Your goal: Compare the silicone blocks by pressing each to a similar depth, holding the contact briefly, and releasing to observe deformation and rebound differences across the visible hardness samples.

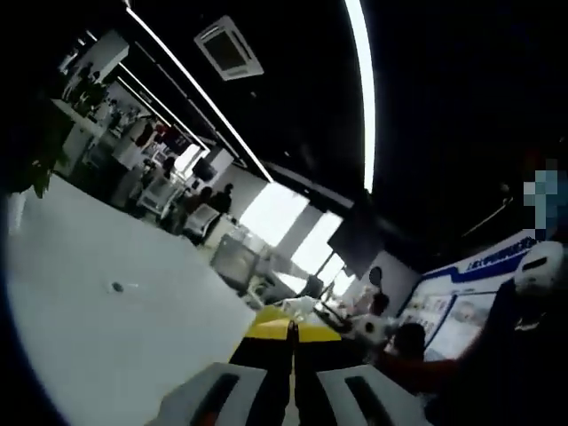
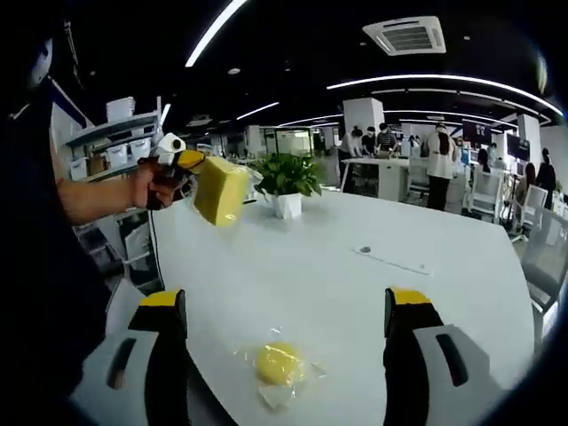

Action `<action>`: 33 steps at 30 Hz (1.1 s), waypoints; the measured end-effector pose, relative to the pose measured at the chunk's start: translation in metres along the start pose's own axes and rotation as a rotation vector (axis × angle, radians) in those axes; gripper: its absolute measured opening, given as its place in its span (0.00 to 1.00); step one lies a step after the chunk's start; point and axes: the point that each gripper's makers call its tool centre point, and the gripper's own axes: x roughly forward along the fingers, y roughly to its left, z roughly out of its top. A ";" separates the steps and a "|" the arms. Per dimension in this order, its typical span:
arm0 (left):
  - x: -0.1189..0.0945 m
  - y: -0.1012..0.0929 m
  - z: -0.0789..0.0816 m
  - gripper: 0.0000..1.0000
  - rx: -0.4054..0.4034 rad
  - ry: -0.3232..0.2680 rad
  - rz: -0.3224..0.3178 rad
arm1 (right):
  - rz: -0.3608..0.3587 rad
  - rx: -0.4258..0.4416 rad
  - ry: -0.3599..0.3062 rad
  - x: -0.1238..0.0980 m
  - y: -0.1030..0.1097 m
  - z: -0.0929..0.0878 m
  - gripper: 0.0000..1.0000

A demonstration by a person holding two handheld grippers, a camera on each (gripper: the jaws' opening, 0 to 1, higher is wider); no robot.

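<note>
Right gripper view: left claw (image 2: 197, 170) grips yellow block (image 2: 221, 191); no legible writing.

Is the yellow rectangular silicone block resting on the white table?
No: the yellow rectangular silicone block is lifted above the white table, clamped in the left gripper.

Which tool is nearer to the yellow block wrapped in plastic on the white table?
Right. The right tool is open, with the wrapped yellow block on the table between its jaws. The left tool is raised off to the side, shut on another yellow block.
</note>
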 end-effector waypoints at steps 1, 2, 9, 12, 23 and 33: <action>0.002 -0.006 0.003 0.00 0.011 -0.001 -0.012 | 0.002 -0.004 -0.001 0.000 0.000 0.002 0.89; 0.004 -0.015 0.007 0.00 0.026 -0.003 -0.027 | 0.010 -0.018 -0.008 0.002 0.001 0.011 0.89; 0.014 -0.050 0.025 0.00 0.097 0.005 -0.080 | 0.074 -0.073 -0.072 0.010 0.011 0.055 0.91; 0.015 -0.064 0.030 0.00 0.134 0.007 -0.112 | 0.108 -0.092 -0.094 0.014 0.017 0.071 0.92; 0.019 -0.096 0.029 0.00 0.177 0.024 -0.182 | 0.288 -0.082 -0.179 0.036 0.064 0.113 0.87; 0.019 -0.116 0.025 0.00 0.183 0.030 -0.236 | 0.419 -0.041 -0.233 0.049 0.098 0.133 0.79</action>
